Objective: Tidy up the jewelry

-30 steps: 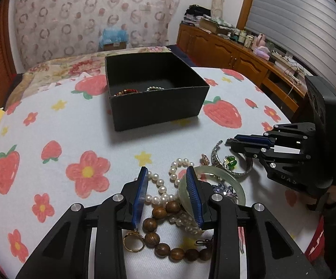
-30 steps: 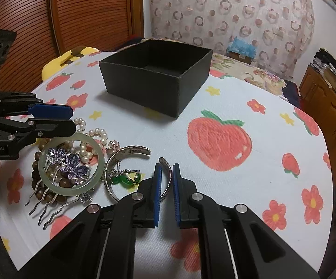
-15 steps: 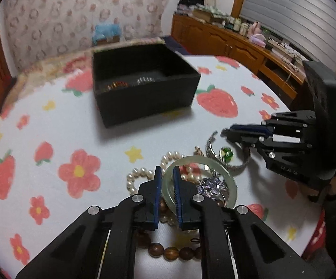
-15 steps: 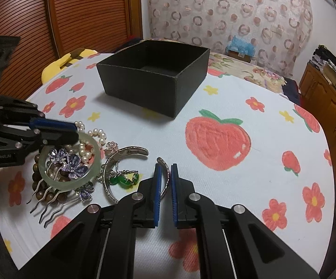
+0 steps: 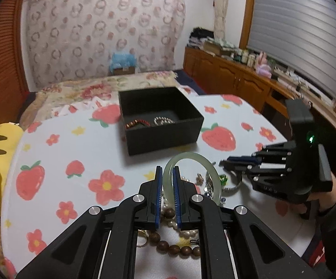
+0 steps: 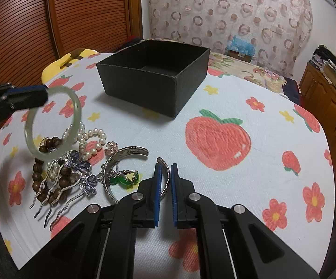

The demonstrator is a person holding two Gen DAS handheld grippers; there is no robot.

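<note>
Bangle (image 5: 192, 162) — pinched in left hand-held gripper (image 5: 167, 179), lifted

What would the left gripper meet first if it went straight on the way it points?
Probably the black box: the left gripper, shut on the jade bangle, aims at its near wall, though depth is unclear.

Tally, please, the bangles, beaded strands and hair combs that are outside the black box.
Bangles: 2, the jade bangle in the left gripper and the silver cuff in the right gripper.
Beaded strands: 2, the pearl strand and the wooden beads.
Hair combs: 1, the butterfly hair comb.
Total: 5.
</note>
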